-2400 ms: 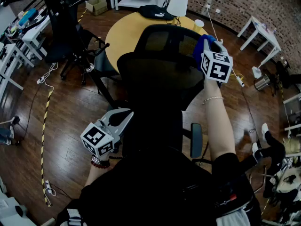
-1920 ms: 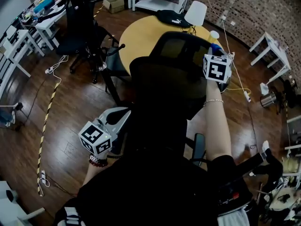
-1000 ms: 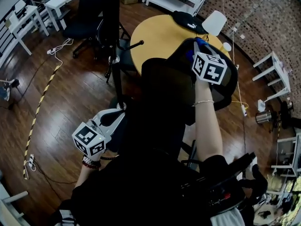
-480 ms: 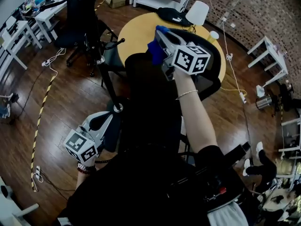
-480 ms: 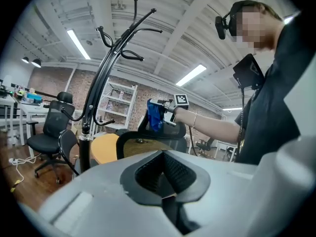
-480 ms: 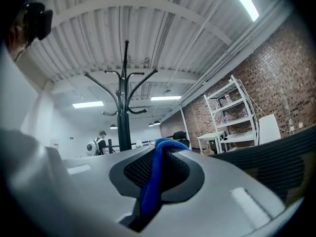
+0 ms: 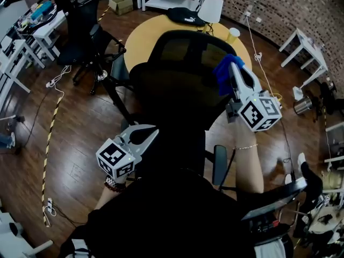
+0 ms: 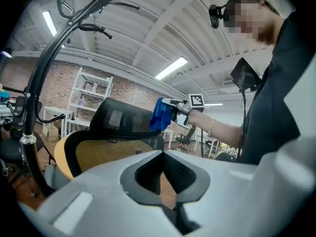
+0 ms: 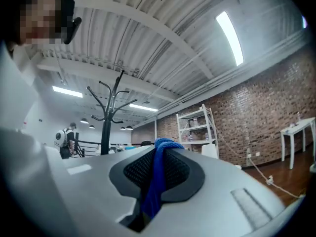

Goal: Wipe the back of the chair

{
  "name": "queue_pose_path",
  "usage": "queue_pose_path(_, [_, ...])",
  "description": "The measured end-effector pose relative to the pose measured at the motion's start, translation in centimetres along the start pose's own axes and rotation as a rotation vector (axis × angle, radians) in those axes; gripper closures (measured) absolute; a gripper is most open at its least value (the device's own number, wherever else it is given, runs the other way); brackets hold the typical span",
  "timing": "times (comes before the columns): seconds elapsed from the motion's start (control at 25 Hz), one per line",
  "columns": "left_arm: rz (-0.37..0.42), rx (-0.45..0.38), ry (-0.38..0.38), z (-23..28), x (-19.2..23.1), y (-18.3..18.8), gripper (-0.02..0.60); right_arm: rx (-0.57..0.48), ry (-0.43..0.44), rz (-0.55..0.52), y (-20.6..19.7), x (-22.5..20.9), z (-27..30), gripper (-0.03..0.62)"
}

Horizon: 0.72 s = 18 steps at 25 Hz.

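The black mesh office chair (image 7: 177,90) stands right in front of me, its headrest (image 7: 188,44) at the far side. My right gripper (image 7: 232,66) is at the right edge of the chair back, just below the headrest, shut on a bunched blue cloth (image 7: 221,75). In the right gripper view the cloth (image 9: 157,181) hangs between the closed jaws of the gripper (image 9: 160,148). My left gripper (image 7: 155,129) hangs low at the chair's left side, shut and holding nothing. The left gripper view shows its tips (image 8: 162,153), the chair back (image 8: 98,154) and the cloth (image 8: 159,115) beside the headrest.
A round yellow table (image 7: 145,39) stands behind the chair with a black bag (image 7: 181,16) and a cup (image 7: 233,34). Another black chair (image 7: 80,26) stands at the left and white tables (image 7: 303,42) at the right. Cables lie on the wooden floor (image 7: 70,122). A coat rack (image 8: 44,78) rises at the left.
My right gripper has carried the blue cloth from the headrest's upper left across to the chair back's right edge and lower. The left gripper has hardly moved.
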<state>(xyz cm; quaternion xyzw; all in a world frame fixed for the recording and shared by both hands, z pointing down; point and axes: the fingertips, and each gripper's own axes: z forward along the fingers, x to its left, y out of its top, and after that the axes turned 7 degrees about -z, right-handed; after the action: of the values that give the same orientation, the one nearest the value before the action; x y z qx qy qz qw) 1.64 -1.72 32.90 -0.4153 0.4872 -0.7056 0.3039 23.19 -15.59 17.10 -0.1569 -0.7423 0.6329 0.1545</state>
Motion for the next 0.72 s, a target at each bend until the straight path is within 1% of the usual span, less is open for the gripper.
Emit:
queue_pose_path(0.12, [0.037,0.014,-0.015,1.1,-0.4,0.4,0.577,0.072,-0.099,-0.070,-0.2,-2.9,-2.4,0.559])
queue_pose_path(0.2, [0.072,0.022,-0.006,1.2,-0.2,0.6,0.577,0.141,-0.157,-0.120,-1.5,-4.5,-2.1,0.559])
queue_pose_path(0.28, [0.085,0.012,0.012,0.6,0.3,0.6,0.577,0.202,-0.195,-0.150,-3.6,-5.5,-0.9,0.559])
queue_pose_path(0.36, [0.074,0.002,0.042,-0.2,1.2,0.5,0.577,0.249,-0.220,-0.159,-5.9,-6.0,0.6,0.559])
queue_pose_path(0.44, [0.049,-0.004,0.079,-1.3,2.2,0.2,0.577,0.284,-0.264,-0.172,-7.9,-6.5,2.0,0.559])
queue_pose_path(0.56, [0.012,-0.018,0.139,-3.7,4.1,-0.2,0.577,0.310,-0.344,-0.211,-9.2,-6.5,4.2,0.559])
queue_pose_path(0.64, [-0.012,-0.026,0.179,-5.6,5.3,-0.3,0.577,0.332,-0.347,-0.223,-9.5,-5.4,6.1,0.559])
queue_pose_path(0.72, [-0.029,-0.035,0.210,-7.1,6.3,-0.4,0.577,0.336,-0.281,-0.199,-9.9,-3.7,8.7,0.559])
